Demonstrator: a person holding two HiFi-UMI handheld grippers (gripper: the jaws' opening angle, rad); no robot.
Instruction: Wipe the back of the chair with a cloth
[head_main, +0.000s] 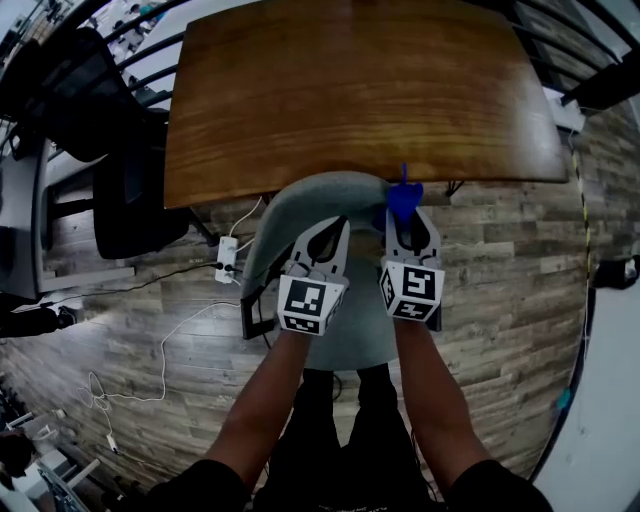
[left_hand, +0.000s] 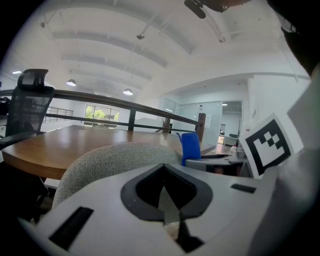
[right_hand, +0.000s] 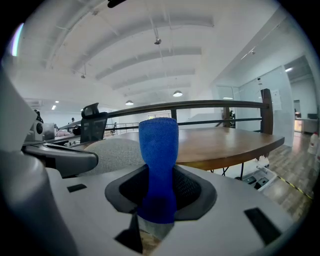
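The right gripper (right_hand: 159, 202) is clenching a blue cloth (right_hand: 158, 150), which is standing up as a narrow roll from between the jaws in the centre of the right gripper view. The left gripper (left_hand: 167, 202) is showing its jaws pressed together with nothing between them.

In the head view both are hovering at the centre of the frame, side by side above the rounded grey chair back (head_main: 305, 200). The cloth tip is pointing toward the edge of the wooden table (head_main: 350, 90), which is filling the upper part of the frame. I cannot tell whether the cloth is touching the fabric.

I am seeing three risks:
- **Hard contact:** only a thin roll is sticking out, so the hard jaws may be rubbing the chair instead of the cloth.
- **Lost cloth:** the rough fabric may be dragging the cloth out of the grip.
- **Tight space:** the table edge is just beside the chair back, so a wide stroke may be knocking the gripper against it.
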